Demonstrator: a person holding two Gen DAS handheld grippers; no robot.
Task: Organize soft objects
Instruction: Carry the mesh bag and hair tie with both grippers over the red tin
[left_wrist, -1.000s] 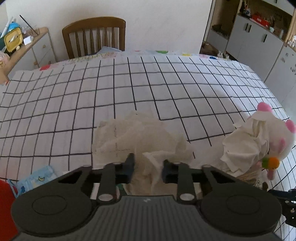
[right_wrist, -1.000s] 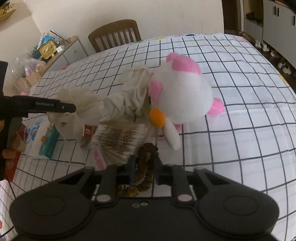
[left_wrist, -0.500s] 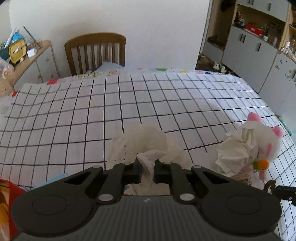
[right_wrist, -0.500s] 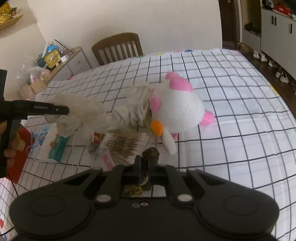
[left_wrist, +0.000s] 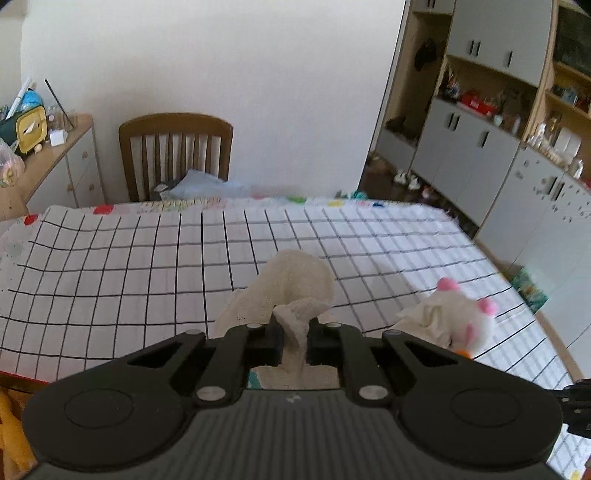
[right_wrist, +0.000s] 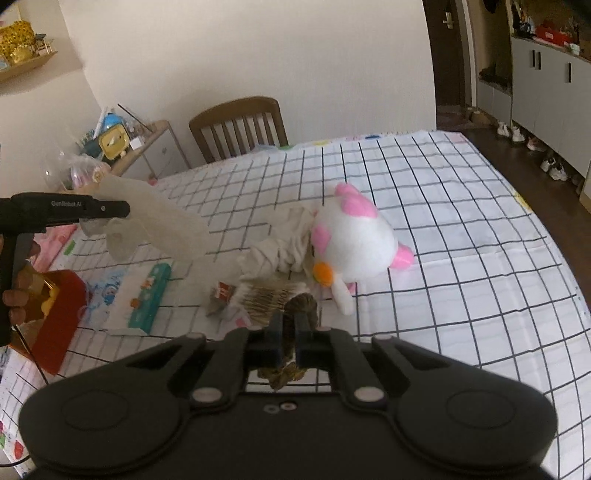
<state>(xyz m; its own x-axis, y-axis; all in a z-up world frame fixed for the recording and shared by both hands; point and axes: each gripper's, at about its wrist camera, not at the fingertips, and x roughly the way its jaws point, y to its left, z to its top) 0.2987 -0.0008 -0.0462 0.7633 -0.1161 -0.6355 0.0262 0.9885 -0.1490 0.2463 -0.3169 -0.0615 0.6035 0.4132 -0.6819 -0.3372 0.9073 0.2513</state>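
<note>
My left gripper is shut on a cream gauzy cloth, which hangs lifted above the checked tablecloth; the right wrist view shows the same cloth drooping from the left gripper. My right gripper is shut on a brown scrunchie, raised just off the table. A white and pink plush toy lies mid-table with a crumpled white cloth against it; in the left wrist view the plush toy sits at the right.
A bag of cotton swabs, a small red packet, a teal tissue pack and a red box lie near the table's front left. A wooden chair stands at the far edge, cabinets to the right.
Both grippers closed, the left on the cream cloth and the right on the scrunchie, then rose. The cloth came up off the table and the scrunchie lifted.
</note>
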